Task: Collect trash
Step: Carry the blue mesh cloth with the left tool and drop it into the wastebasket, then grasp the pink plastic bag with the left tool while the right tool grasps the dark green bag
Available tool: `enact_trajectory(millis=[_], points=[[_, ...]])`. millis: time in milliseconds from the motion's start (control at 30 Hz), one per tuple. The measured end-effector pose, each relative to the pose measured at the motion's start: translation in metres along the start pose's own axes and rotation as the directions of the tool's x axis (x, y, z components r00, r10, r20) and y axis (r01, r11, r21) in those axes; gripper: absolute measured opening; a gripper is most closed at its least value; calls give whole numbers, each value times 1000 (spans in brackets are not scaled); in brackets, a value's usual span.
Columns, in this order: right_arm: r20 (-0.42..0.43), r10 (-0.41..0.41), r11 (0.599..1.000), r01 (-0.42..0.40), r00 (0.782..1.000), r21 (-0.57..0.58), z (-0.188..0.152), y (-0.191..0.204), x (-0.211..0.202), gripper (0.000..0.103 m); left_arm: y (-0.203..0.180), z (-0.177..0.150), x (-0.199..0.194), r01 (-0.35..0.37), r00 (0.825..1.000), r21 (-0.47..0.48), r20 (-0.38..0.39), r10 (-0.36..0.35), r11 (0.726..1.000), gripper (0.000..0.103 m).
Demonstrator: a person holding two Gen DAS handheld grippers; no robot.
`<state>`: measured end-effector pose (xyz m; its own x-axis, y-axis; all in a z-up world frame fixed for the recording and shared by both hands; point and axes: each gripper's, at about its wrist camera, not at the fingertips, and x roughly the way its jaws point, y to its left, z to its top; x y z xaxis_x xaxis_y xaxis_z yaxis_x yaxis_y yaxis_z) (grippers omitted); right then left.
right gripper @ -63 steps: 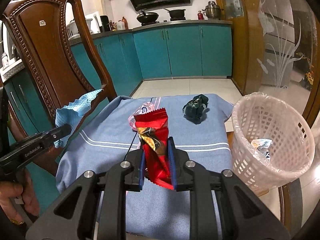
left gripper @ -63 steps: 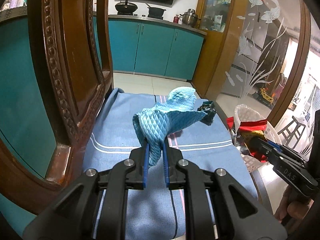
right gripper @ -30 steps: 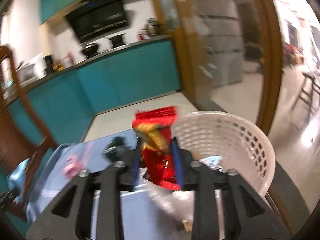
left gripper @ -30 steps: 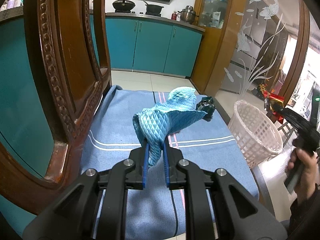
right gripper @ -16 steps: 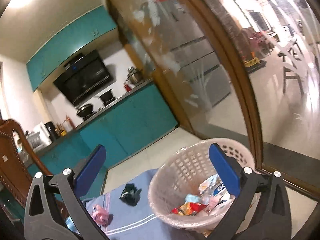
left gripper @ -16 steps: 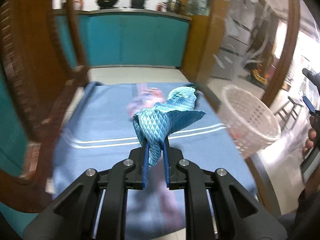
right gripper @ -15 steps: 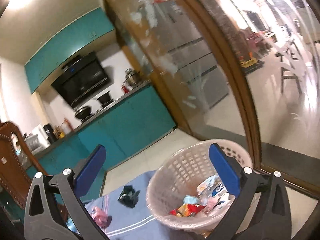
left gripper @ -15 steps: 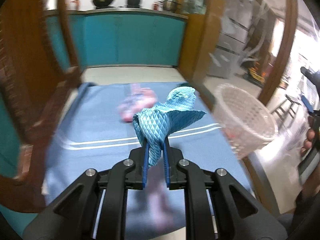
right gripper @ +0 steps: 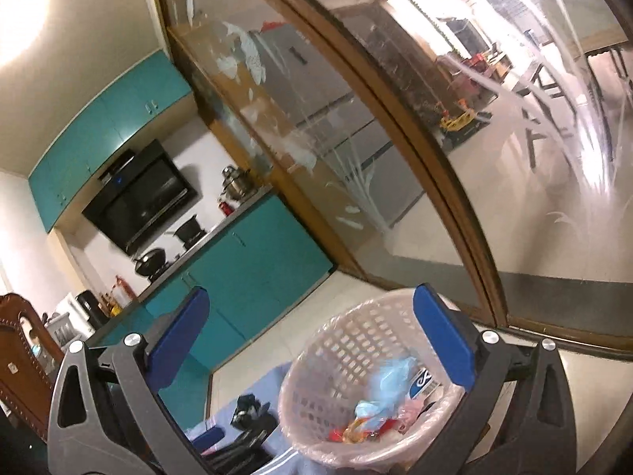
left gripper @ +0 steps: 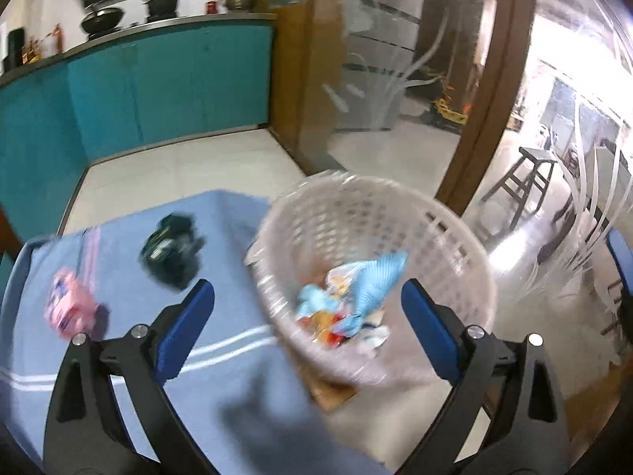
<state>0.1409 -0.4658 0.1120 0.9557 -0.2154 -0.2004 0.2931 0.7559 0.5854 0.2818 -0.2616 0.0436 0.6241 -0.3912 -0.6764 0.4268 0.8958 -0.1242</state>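
I have the left gripper (left gripper: 304, 320) above the white lattice basket (left gripper: 455, 245), and its jaws have just been opening; they stand spread wide with nothing pressed between the blue pads (left gripper: 186, 328). The blue quilted cloth (left gripper: 376, 277) lies inside the basket, on top of the wrappers already there, clear of both fingers. The right gripper (right gripper: 316, 340) is also released, jaws wide apart and empty, looking at the same basket from a lower angle. Beside the basket, on the blue striped tablecloth (left gripper: 221, 360), I see a dark crumpled wrapper (left gripper: 172, 251) close to the basket's wall and a pink packet (left gripper: 67, 312) farther from it, both untouched.
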Motion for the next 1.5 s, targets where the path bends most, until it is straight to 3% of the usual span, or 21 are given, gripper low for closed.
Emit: enact_trajectory(millis=[133, 233, 300, 400, 533, 567, 600, 633, 700, 767, 867, 1033, 1100, 1200, 1267, 1333, 1367, 1400, 1433, 1467, 1500], points=[[-67, 38, 998, -42, 997, -54, -12, 18, 7, 101, 52, -34, -31, -176, 982, -4, 63, 176, 984, 98], [-112, 70, 994, -78, 991, -74, -24, 35, 11, 101, 94, -45, -40, -322, 942, -47, 81, 325, 946, 100], [-138, 84, 990, -98, 987, -99, -32, 47, 13, 101, 125, -41, -31, -398, 915, -98, 36, 403, 912, 100], [-162, 92, 984, -114, 983, -137, -41, 62, 15, 101, 154, -32, -13, -426, 902, -153, 9, 433, 892, 100], [-208, 87, 971, -130, 974, -203, -56, 81, 20, 101, 174, -17, 31, -474, 880, -103, -42, 473, 874, 99], [-224, 82, 966, -133, 971, -222, -61, 86, 23, 101, 178, -17, 42, -459, 888, -87, -72, 454, 884, 98], [-237, 75, 961, -134, 968, -242, -66, 89, 25, 101, 185, -21, 47, -418, 906, -77, -107, 409, 905, 48], [-253, 66, 954, -135, 965, -268, -73, 94, 30, 101, 190, -24, 55, -385, 916, -75, -152, 371, 920, 26], [-275, 41, 943, -129, 961, -307, -85, 102, 39, 101, 188, -29, 40, -388, 917, -64, -122, 378, 919, 23], [-320, 29, 933, -141, 947, -331, -100, 111, 53, 101, 189, -34, 9, -345, 937, -106, -94, 336, 933, 23], [-380, 6, 909, -163, 925, -384, -127, 127, 74, 101, 185, -48, -70, -333, 940, -134, 26, 339, 933, 23], [-519, -78, 875, -191, 851, -445, -181, 146, 117, 101, 187, -76, -166, -258, 943, -242, 148, 299, 935, 23], [-536, -108, 871, -180, 838, -456, -192, 152, 134, 101, 187, -85, -177, -246, 942, -247, 167, 291, 937, 23], [-481, -165, 839, -134, 861, -527, -204, 173, 166, 101, 188, -86, -175, -225, 950, -240, 160, 267, 944, 23], [-482, -220, 815, -112, 848, -568, -216, 188, 195, 100, 192, -86, -175, -230, 949, -244, 156, 273, 942, 23], [-499, -293, 800, -76, 816, -595, -229, 195, 226, 100, 199, -86, -174, -216, 953, -256, 154, 260, 942, 23], [-519, -335, 792, -64, 787, -608, -238, 195, 241, 95, 202, -87, -172, -212, 955, -257, 152, 256, 943, 24], [-566, -360, 790, -81, 742, -608, -248, 194, 253, 78, 203, -86, -171, -210, 955, -256, 151, 254, 944, 24], [-612, -370, 786, -116, 699, -607, -255, 194, 259, 37, 202, -85, -170, -210, 956, -253, 150, 253, 944, 24], [-593, -370, 763, -131, 715, -634, -255, 200, 252, 35, 203, -86, -170, -212, 956, -251, 150, 254, 945, 24], [-546, -306, 740, -166, 780, -652, -245, 213, 227, 35, 203, -86, -170, -210, 956, -249, 150, 252, 945, 24]])
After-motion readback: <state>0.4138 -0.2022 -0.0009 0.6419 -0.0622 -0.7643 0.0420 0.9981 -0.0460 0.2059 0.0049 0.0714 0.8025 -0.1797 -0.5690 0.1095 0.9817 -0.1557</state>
